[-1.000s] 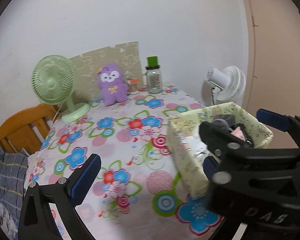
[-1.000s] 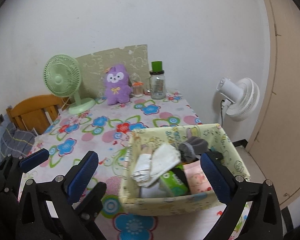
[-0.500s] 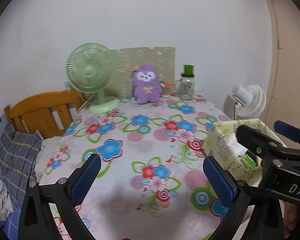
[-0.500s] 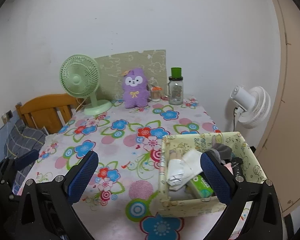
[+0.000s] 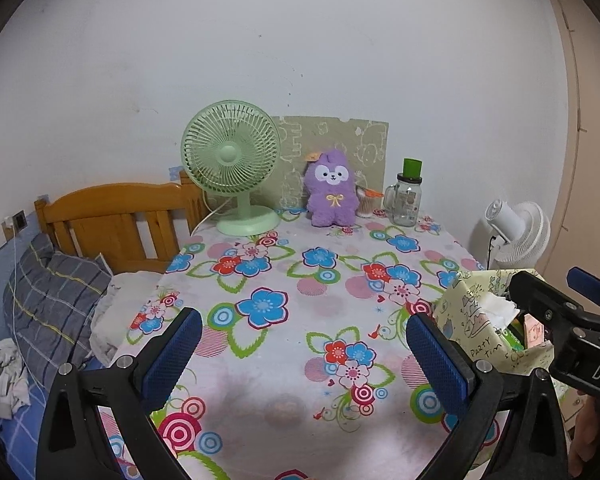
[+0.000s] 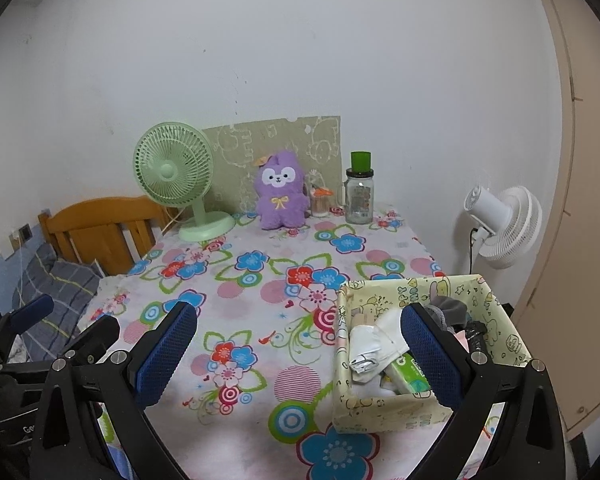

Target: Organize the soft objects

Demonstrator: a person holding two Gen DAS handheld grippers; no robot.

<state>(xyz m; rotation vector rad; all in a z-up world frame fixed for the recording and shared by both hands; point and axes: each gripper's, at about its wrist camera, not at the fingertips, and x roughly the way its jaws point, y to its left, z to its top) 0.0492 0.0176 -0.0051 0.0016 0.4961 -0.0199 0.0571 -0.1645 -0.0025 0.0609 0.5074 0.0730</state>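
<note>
1. two grippers are in view: the left gripper [image 5: 302,354] and the right gripper [image 6: 298,350], each with its two blue-padded fingers spread wide apart and holding nothing.
2. one fabric box [image 6: 496,312] sits on the counter [image 6: 260,292] at its near right corner, open side up; its right wall is close to the counter's right edge.
3. in the box lie several soft things: a white cloth [image 6: 374,340] on the left, a green tissue pack [image 6: 410,372] toward the front, and a grey piece [image 6: 450,308] at the back. more may lie beneath; i cannot count them all.
4. the tissue pack's long axis runs from the box's front right toward its back left.
5. one purple plush toy [image 5: 332,190] stands upright at the far edge, facing the cameras, against a patterned board [image 5: 364,140] leaning on the wall.
6. beside the plush: one green desk fan [image 5: 234,162] to its left, one small jar [image 5: 366,202] and one glass mug with a green lid [image 5: 408,196] to its right.
7. one white fan [image 6: 504,228] stands off the counter on the right.
8. the middle and near left of the flowered counter lie open; the left edge drops to a bed with a wooden headboard [image 5: 112,220] and a checked pillow [image 5: 52,300].
9. in the left wrist view the right gripper hangs over the box.
</note>
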